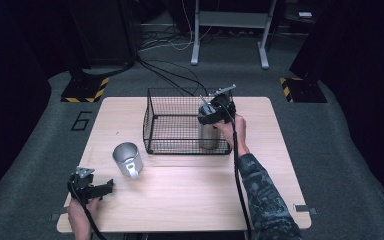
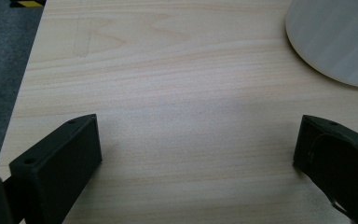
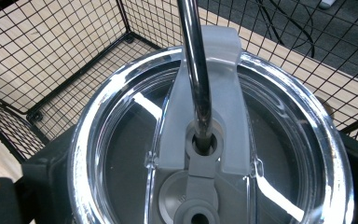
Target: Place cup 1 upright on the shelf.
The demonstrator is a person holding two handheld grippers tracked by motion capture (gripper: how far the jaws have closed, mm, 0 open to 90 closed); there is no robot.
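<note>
glossy clear-plastic lid (image 3: 205,140), seemingly brushed-metal tumbler (image 1: 207,132).

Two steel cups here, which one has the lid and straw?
The tall tumbler in the wire basket, clamped by the right gripper. The handled mug on the table is open-topped, with no straw.

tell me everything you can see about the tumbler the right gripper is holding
The tumbler is a tall steel-looking cup standing upright in the wire basket, at its near right corner. It has a clear plastic lid with a grey slider, and a metal straw through the lid hole. The right gripper clamps it just below the lid.
</note>
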